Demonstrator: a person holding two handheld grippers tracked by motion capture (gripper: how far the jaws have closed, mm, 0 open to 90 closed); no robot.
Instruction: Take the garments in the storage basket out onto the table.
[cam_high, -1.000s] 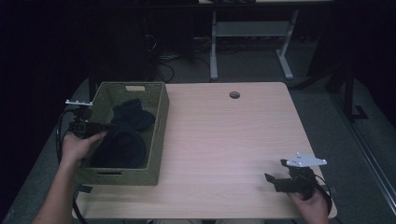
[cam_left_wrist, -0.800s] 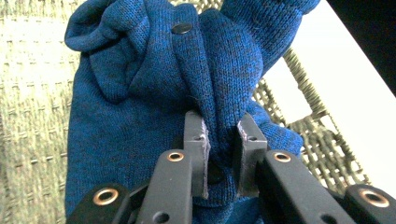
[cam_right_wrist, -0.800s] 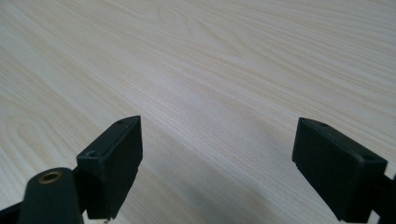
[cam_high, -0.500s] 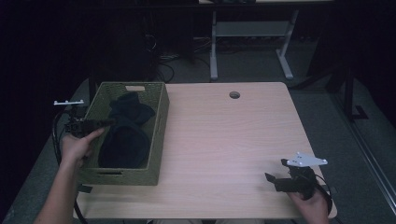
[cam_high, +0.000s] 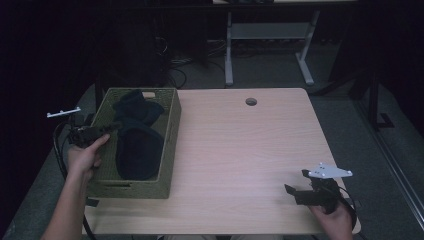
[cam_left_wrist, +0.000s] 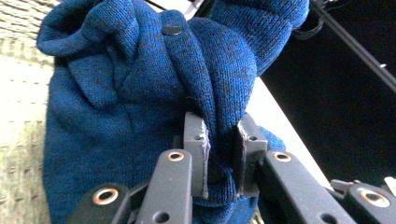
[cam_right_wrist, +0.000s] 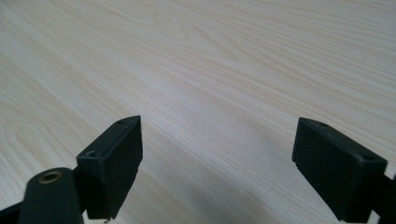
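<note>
The left gripper (cam_left_wrist: 219, 140) pinches a fold of the blue knit (cam_left_wrist: 140, 93) over the basket (cam_high: 172, 130) at the table's (cam_high: 250, 150) left edge. The right gripper (cam_right_wrist: 217, 158) gapes, holding nothing, near the front right corner.

We see a dark blue knitted cloth (cam_left_wrist: 140, 93), soft and fuzzy, bearing a glossy black snap button (cam_left_wrist: 172, 30). The basket (cam_high: 170, 145) is rough woven fibre. The table (cam_right_wrist: 210, 70) is smooth, pale matt wood grain.

Dark blue knit garment (cam_left_wrist: 140, 93), bunched, partly lifted over woven basket (cam_high: 170, 150).
</note>
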